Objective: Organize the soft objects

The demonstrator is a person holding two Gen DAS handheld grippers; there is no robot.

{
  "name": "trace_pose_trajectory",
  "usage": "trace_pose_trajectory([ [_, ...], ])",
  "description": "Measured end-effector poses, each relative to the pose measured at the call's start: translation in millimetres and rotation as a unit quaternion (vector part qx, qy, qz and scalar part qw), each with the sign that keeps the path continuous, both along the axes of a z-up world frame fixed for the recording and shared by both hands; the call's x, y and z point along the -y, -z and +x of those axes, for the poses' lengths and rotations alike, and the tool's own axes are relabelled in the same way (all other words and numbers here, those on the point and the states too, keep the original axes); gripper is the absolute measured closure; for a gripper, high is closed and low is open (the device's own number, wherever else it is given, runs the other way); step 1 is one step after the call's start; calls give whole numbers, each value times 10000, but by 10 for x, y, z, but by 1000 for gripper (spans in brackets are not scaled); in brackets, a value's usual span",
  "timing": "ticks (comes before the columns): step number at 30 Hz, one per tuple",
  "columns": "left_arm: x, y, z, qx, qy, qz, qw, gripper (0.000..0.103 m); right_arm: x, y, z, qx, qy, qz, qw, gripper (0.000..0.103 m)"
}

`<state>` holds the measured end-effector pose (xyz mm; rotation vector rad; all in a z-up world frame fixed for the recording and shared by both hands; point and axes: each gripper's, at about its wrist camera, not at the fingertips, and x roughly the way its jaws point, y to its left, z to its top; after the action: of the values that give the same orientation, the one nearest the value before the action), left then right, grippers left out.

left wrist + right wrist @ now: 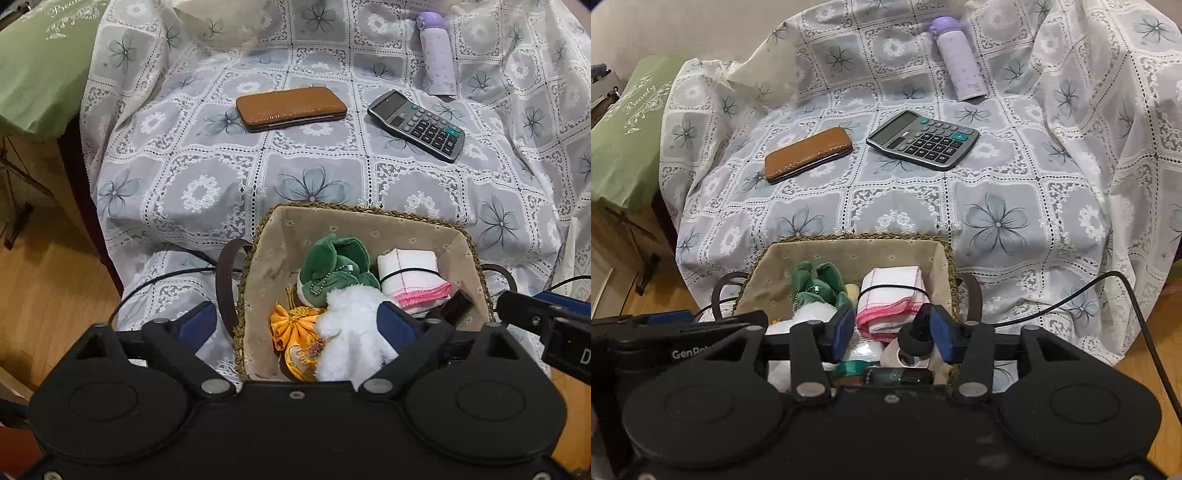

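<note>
Left gripper point(299, 325): jaws spread wide over the basket point(269, 236), straddling a white fluffy toy point(351, 332) without pressing it. Right gripper point(892, 334): jaws partly apart above the basket's near end, a black ring-shaped thing hanging at one pad; nothing clamped. Inside the basket: green plush point(332, 266), orange cloth point(291, 328), banded folded cloth point(410, 277). Beyond, on the lace cover point(207, 173): brown case point(291, 109), calculator point(417, 125), purple bottle point(437, 55).

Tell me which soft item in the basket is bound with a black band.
The folded white cloth with pink edging, at the right of the basket. The green plush, white fluffy toy and orange pouch have no band.
</note>
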<state>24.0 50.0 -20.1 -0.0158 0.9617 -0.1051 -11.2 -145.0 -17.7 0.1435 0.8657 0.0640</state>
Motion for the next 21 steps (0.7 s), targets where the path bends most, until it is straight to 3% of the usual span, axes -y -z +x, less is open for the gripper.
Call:
trace_pose_trajectory([
  [4,3,-23,-27,50,-8,87,9999,12,20,-16,-15,34,52,-58,10000,46],
  [21,14,-41,-95,-33,-25,237,9997,11,66,17,-75,-87,197,-382,9990,31],
])
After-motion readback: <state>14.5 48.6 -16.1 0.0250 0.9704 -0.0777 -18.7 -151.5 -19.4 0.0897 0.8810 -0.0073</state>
